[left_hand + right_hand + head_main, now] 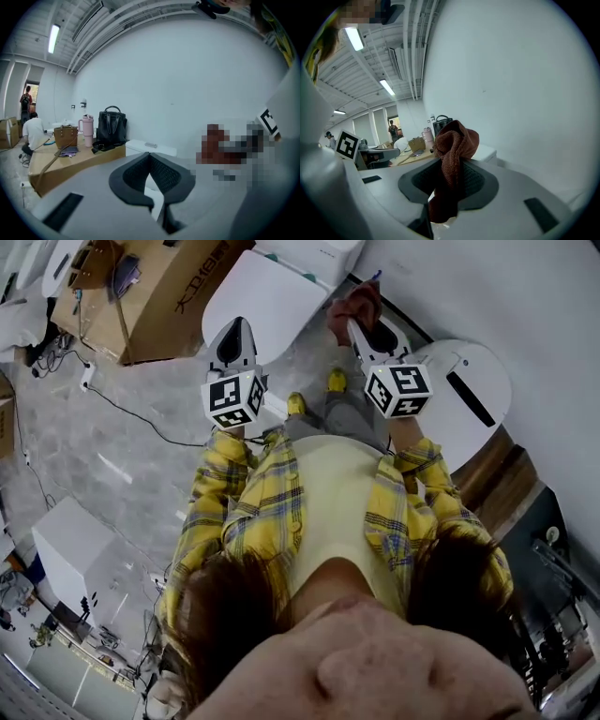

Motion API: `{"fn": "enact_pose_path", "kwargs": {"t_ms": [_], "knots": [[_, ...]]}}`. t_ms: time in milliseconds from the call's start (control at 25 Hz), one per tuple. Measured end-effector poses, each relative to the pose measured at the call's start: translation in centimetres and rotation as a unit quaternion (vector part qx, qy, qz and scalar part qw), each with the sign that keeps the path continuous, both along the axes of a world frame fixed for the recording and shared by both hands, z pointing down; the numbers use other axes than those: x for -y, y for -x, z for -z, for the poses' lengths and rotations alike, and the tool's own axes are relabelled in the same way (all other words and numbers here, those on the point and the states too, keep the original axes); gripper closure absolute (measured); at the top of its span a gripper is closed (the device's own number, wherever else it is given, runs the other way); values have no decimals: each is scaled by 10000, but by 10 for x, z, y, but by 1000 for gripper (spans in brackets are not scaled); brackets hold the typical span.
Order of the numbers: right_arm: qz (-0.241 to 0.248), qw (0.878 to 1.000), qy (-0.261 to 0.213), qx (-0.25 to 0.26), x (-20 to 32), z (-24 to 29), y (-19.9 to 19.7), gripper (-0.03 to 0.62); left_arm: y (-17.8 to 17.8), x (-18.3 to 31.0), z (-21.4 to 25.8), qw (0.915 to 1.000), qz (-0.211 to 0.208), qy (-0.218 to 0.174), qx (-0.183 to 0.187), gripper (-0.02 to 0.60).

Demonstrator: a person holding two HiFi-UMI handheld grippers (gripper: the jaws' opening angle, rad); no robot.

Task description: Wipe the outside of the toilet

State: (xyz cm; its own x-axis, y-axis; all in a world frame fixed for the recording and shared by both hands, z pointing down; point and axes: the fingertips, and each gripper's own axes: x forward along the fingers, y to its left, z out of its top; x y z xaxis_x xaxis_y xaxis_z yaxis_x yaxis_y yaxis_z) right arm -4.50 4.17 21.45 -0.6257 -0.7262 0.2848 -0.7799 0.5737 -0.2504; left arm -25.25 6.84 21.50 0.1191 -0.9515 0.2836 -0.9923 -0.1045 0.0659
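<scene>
Right gripper [361, 322] first: its jaws are pinched together on a rust-brown cloth [354, 304], which bunches up above the pads and hangs down below them in the right gripper view, where the cloth [452, 159] covers most of the gap. Beside it, the left gripper [234, 334] has nothing in it; in its own view the left gripper [150, 157] has its dark ribbed pads meeting at the tips, with nothing between them. The person, in a yellow plaid shirt [253, 512] and yellow shoes [336, 381], holds both tools out at about chest level, side by side and a little apart. The toilet [267, 287] stands on the floor just ahead of those shoes, white, lid down, with its tank back against the white wall [487, 296]. Neither gripper touches the toilet, and the cloth is clear of it too. Through the left gripper view the tank top [150, 146] shows low beyond the jaws. Left of the toilet sits a big cardboard box [159, 296], with a black handbag [111, 125] and a pink tumbler [87, 130] on top.
</scene>
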Motion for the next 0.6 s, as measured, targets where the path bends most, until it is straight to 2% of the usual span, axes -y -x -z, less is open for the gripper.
{"fn": "enact_pose_path", "kwargs": {"t_ms": [360,600], "knots": [[-151,9996,-194,-147,-20,20,10,474,18,-25,20,9997,105,-202,-67,580],[-374,9979,-345,-412,-42,20,14,473,33,-50,25,9996,68,-275,75,580]]}}
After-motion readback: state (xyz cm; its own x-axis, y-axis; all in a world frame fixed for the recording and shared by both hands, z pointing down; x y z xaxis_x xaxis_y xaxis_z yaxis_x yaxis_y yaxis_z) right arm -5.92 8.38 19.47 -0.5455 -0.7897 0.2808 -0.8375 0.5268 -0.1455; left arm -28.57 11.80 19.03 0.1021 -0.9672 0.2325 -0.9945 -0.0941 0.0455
